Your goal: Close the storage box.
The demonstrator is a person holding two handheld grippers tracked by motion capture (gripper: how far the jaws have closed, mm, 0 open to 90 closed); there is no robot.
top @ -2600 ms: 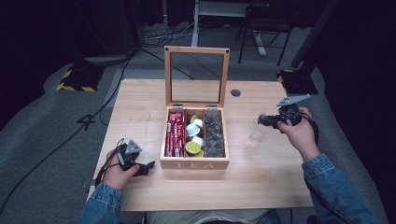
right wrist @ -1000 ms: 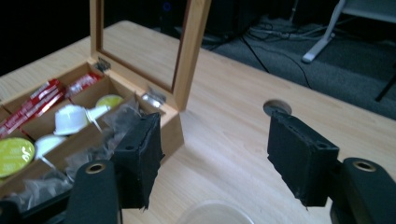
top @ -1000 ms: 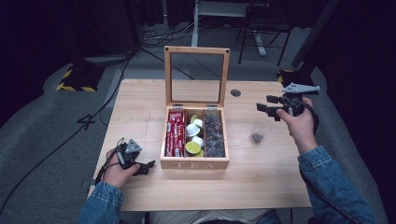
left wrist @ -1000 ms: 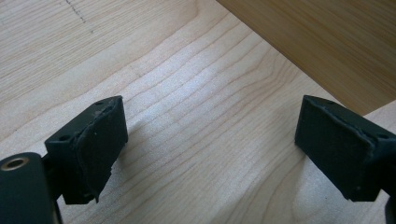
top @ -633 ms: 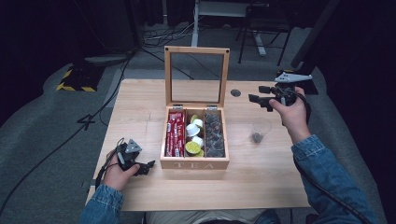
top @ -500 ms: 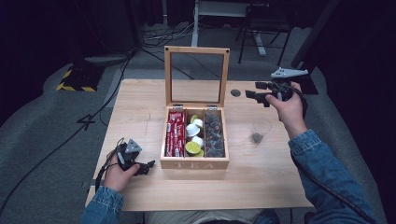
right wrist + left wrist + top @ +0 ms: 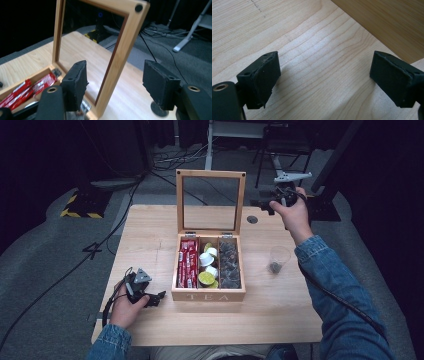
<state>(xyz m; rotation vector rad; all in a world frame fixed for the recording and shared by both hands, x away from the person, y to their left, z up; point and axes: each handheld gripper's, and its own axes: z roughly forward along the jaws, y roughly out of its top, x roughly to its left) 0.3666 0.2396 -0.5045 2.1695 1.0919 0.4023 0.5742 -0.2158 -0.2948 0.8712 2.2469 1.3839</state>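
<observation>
Tea box lid (image 7: 210, 200) stands upright at the back of the box (image 7: 209, 295), mid-desk (image 7: 150, 250). Right gripper (image 7: 263, 206) hangs just off the lid's right edge, jaws half wide and just closing a little, empty; the lid frame (image 7: 120, 57) sits in the gap, likely lined up to shut it. Left gripper (image 7: 155, 299) parked wide open, empty, beside the box's front left corner. Box compartments: red packets (image 7: 188, 262), white and green capsules (image 7: 207, 270), dark sachets (image 7: 230, 265). Clear cup (image 7: 278, 259) to the right holds one dark piece.

Wooden tea box (image 7: 208, 295) set mid-table (image 7: 150, 230), glass-paned lid (image 7: 210, 175) raised upright at back. Clear plastic cup (image 7: 278, 258) placed right of box. Left gripper (image 7: 154, 298) rested left of box front; right gripper (image 7: 263, 206) held beside lid's right edge.
</observation>
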